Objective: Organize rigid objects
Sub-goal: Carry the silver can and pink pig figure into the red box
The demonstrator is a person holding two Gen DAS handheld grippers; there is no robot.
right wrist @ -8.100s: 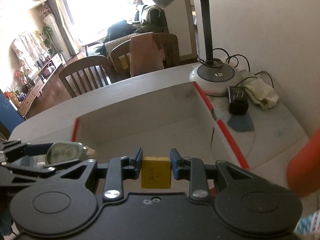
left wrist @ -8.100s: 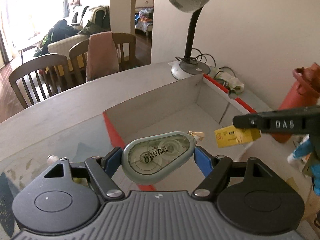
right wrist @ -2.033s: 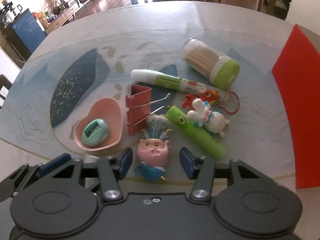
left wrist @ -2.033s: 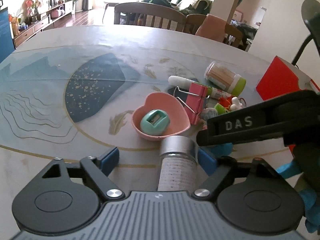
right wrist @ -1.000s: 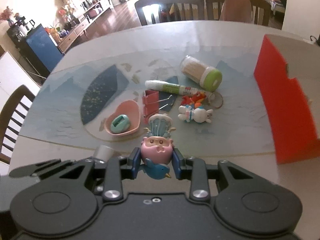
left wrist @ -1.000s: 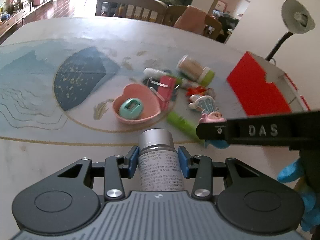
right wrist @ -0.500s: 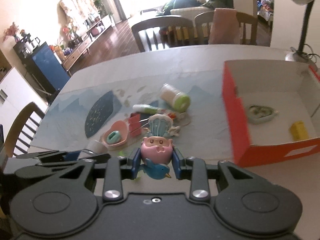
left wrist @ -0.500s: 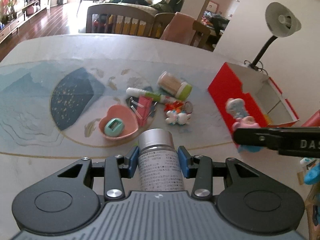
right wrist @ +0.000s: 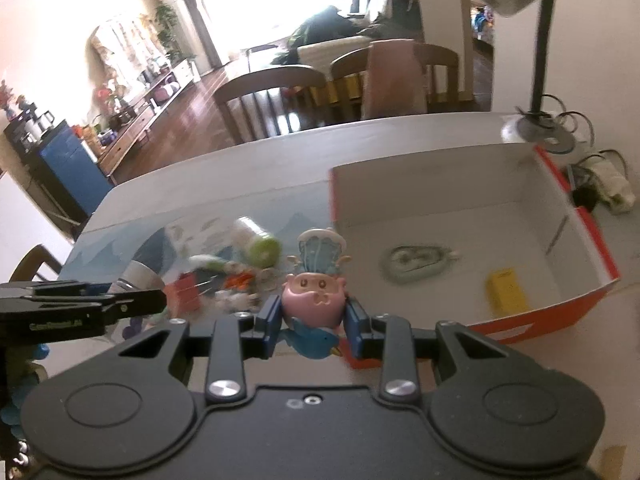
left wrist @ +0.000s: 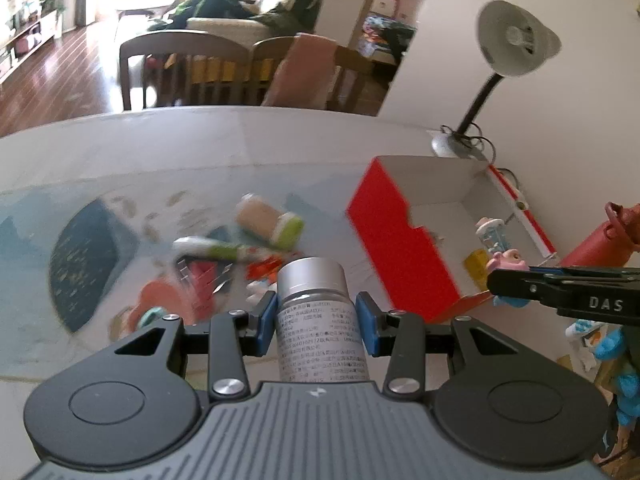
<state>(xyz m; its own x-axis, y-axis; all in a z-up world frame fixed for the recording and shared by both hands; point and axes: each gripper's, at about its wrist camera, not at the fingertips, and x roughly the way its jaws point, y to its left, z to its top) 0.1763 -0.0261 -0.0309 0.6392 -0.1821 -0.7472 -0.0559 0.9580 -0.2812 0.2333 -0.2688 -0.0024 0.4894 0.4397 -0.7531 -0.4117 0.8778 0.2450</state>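
Both grippers have risen from the clutter and swung toward the red box (right wrist: 568, 312) since a moment ago, each carrying its load. Held in the left gripper (left wrist: 316, 316), a silver-capped bottle (left wrist: 318, 320) stands upright, the blue fingers (left wrist: 266, 318) closed tight on its labelled sides. Clamped in the right gripper (right wrist: 312, 320), whose fingers (right wrist: 272, 322) press on both flanks, is a pink pig toy (right wrist: 314, 300) with a blue bird at its base. From the left view the toy (left wrist: 502, 256) hangs over the box's open interior, above the near red wall.

Inside the box lie 2 things, well apart: a grey tape dispenser (right wrist: 416, 262) and a yellow block (right wrist: 506, 290). White floor shows between and behind them.

Left of the box on the bench (left wrist: 200, 144), blurred, sit a green-capped jar (left wrist: 270, 224), a white and green tube (left wrist: 216, 250) and a red clip (right wrist: 184, 294). Beyond the box's far corner stands a desk lamp (left wrist: 508, 52), its base just beside the rim.
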